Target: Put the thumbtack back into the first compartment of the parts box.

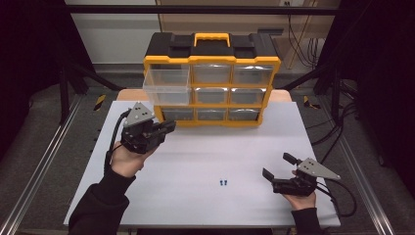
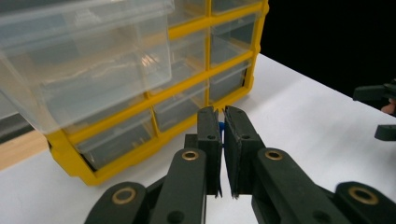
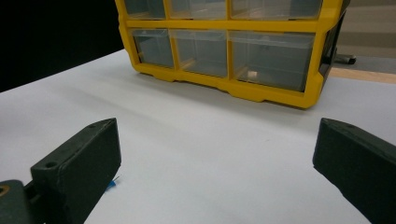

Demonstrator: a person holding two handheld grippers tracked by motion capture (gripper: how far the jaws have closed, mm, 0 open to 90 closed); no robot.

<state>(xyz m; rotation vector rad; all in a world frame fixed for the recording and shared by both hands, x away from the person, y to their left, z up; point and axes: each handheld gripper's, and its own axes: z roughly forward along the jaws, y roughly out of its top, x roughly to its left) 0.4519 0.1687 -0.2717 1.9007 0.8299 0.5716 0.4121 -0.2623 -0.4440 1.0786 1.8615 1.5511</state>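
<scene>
Yellow drawer cabinet [image 1: 212, 83] at desk [image 1: 195, 161] rear; top-left clear drawer [image 1: 166, 85] pulled out. Left claw [image 1: 169, 127] just below that drawer, jaws nearly together, gripping a small blue piece [image 2: 221, 127]. Right claw [image 1: 278, 166] spread wide, empty. Blue bits [image 1: 223, 183] lie between claws.

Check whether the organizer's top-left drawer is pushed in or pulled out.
Pulled out: the clear top-left drawer juts forward of the yellow organizer, while its other drawers sit flush.

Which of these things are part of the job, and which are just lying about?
Likely in use: yellow drawer cabinet; its pulled-out clear drawer; small blue pieces; left gripper, nearly closed; right gripper, open.

Just there: white table; floor cables.
</scene>
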